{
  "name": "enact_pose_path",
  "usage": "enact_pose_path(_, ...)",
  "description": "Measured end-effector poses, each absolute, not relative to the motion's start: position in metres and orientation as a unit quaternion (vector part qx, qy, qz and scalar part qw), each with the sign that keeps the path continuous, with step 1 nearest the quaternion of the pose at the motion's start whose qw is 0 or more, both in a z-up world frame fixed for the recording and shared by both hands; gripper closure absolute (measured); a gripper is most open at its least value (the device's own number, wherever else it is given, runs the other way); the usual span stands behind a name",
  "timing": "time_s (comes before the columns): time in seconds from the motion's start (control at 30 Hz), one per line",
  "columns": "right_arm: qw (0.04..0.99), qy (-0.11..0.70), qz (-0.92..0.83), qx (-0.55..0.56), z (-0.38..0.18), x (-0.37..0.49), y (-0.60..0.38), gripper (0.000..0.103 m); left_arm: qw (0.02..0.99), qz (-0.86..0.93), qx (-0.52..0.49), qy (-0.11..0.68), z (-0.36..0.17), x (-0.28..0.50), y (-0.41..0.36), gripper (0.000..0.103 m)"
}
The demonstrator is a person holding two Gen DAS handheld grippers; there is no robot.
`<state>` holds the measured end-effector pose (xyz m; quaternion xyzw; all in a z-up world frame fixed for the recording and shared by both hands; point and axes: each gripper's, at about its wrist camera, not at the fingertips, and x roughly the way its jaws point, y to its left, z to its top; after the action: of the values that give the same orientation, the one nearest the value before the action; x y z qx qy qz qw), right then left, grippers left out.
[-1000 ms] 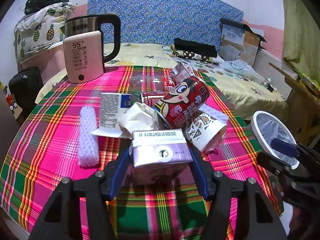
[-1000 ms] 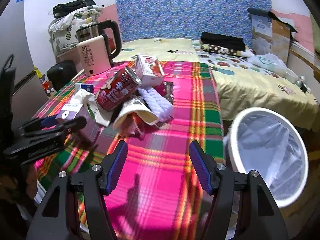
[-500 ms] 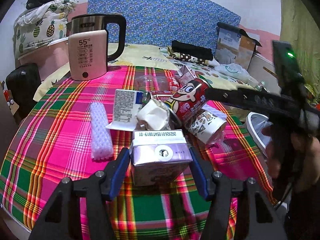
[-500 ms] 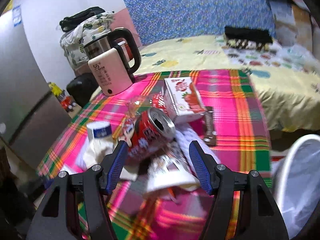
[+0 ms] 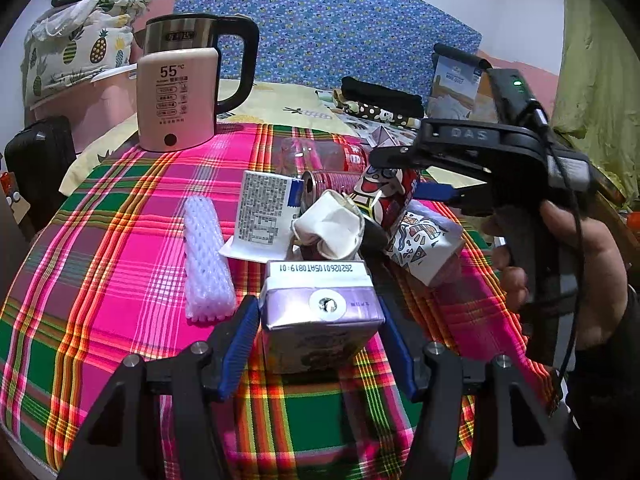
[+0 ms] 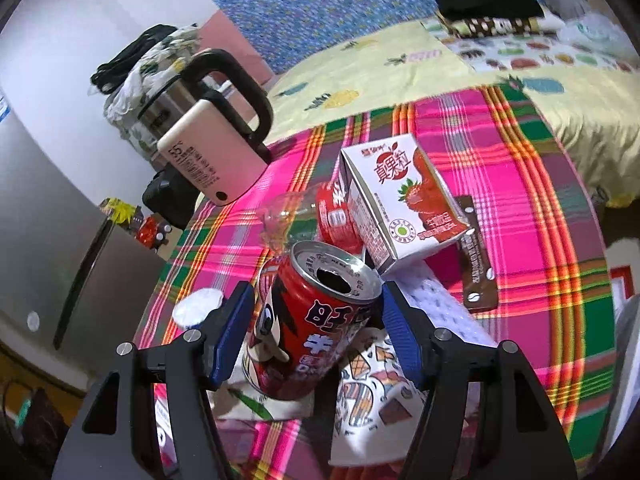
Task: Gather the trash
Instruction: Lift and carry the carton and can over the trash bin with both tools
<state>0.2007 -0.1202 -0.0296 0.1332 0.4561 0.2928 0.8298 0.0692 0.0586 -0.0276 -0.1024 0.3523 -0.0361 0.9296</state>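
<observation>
A heap of trash lies on the plaid tablecloth [image 5: 120, 240]. My left gripper [image 5: 318, 340] is shut on a purple drink carton [image 5: 320, 316] that rests on the cloth. My right gripper [image 6: 316, 328] is open with its blue pads on either side of a red drink can [image 6: 308, 320], not squeezing it; in the left wrist view the gripper [image 5: 452, 192] reaches over the can [image 5: 388, 196]. Around the can lie a patterned paper cup [image 6: 376, 392], a strawberry milk carton [image 6: 404, 204], a crumpled white cup [image 5: 332, 228], a white foam net [image 5: 206, 256] and a clear plastic bottle [image 5: 316, 156].
An electric kettle [image 5: 180, 88] stands at the table's far left. A brown wrapper [image 6: 476, 256] lies right of the strawberry carton. A bed with a yellow sheet [image 6: 380, 68] is behind the table. A grey cabinet [image 6: 48, 220] stands to the left.
My right gripper moved from beside the white bin across to the trash heap and now straddles the red can. My left gripper keeps its hold on the purple carton.
</observation>
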Motion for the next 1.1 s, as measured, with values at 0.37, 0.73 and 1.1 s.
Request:
enact_pose_path(0.37,0.830,0.455,0.297,0.121,-0.019,0.194,-0.116,0.042,0.929,-0.039,-0.102,0.354,-0.027,0.069,0.058,0.041)
enact_pose_path(0.73,0.864,0.398,0.295,0.091,0.009,0.161,-0.144,0.043,0.934,-0.043,-0.088,0.345,-0.013,0.059,0.044,0.042)
enact_pose_path(1.1,0.889,0.375,0.244,0.095,0.013,0.132,-0.194,0.043,0.938,-0.077,-0.063,0.332,0.009,0.057,0.007,0.042)
